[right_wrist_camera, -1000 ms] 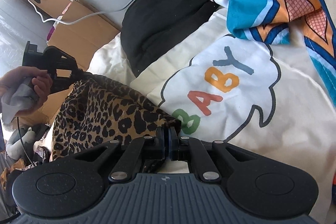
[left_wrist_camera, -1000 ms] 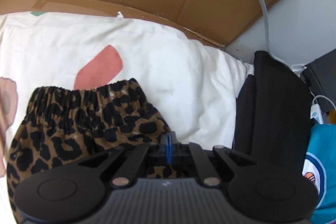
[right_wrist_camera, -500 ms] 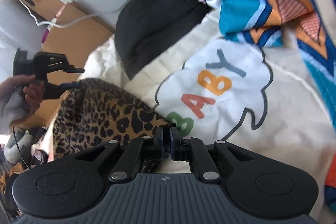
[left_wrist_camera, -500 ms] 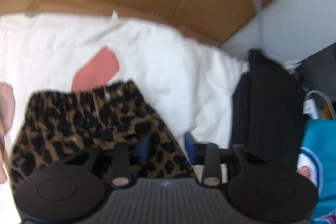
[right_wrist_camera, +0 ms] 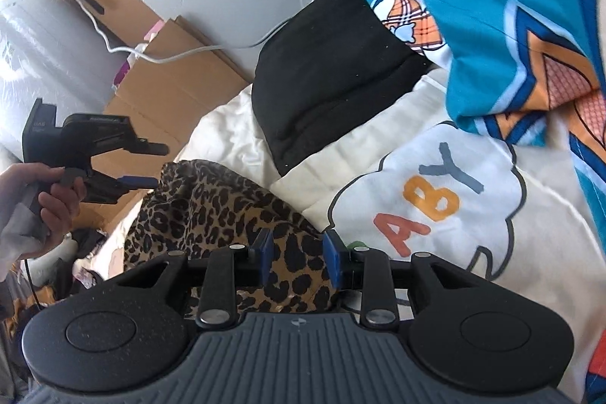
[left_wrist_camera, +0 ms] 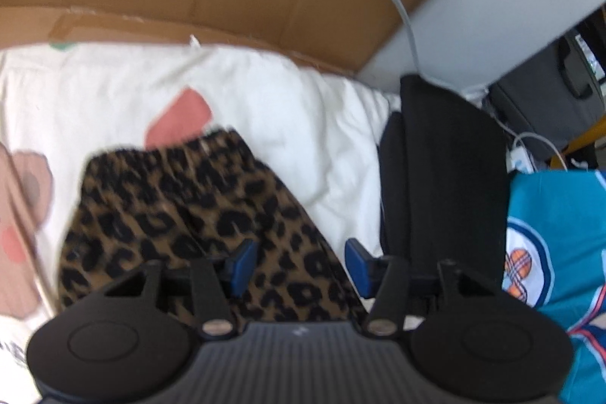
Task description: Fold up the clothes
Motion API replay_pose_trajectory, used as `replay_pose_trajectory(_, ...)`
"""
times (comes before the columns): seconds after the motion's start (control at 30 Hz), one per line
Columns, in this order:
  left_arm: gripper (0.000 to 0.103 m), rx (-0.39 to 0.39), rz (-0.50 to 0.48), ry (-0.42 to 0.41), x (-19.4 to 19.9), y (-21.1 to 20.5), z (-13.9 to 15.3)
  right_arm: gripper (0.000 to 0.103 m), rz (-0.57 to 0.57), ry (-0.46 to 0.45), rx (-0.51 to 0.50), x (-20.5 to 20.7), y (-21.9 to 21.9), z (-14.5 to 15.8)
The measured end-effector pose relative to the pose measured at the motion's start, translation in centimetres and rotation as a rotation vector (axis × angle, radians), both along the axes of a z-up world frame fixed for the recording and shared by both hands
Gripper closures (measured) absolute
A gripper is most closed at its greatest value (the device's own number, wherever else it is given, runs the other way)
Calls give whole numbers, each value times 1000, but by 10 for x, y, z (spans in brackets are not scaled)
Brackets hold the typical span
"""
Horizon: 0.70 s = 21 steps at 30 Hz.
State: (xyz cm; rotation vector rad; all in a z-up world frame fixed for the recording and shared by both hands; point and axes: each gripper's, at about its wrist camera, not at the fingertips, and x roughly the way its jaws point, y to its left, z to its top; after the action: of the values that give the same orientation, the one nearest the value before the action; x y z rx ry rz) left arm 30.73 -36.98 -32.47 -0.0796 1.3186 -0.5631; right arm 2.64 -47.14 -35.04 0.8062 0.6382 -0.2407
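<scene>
Both grippers, left gripper [left_wrist_camera: 299, 265] and right gripper [right_wrist_camera: 297, 254], stand open over the leopard-print garment [left_wrist_camera: 197, 207]; unrestrained, its fold may spring apart or be dragged by a finger.

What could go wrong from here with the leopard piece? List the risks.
1. Both the left gripper and right gripper are open, so the leopard-print garment lies loose and bunched; the fold may slump.
2. The black garment and teal garment lie close; closing jaws could snag them.
</scene>
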Motion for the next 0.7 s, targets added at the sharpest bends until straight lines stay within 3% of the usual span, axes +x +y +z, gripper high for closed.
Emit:
replay_pose_trajectory(0.27,59,15,-29,104,-31,-36,-40,72,28,50,-33,13,2,-10)
replay_pose_trajectory(0.43,87,92,19,138,-33,-40,-59,72,39,72,-38,13,5,-16)
replay_pose_trajectory(0.57,87,121,41,165,-35,-37,-67,72,48,76,-32,12,8,-19)
replay_pose_trajectory(0.7,68,114,32,164,-37,-42,-64,72,54,83,-31,11,10,-21)
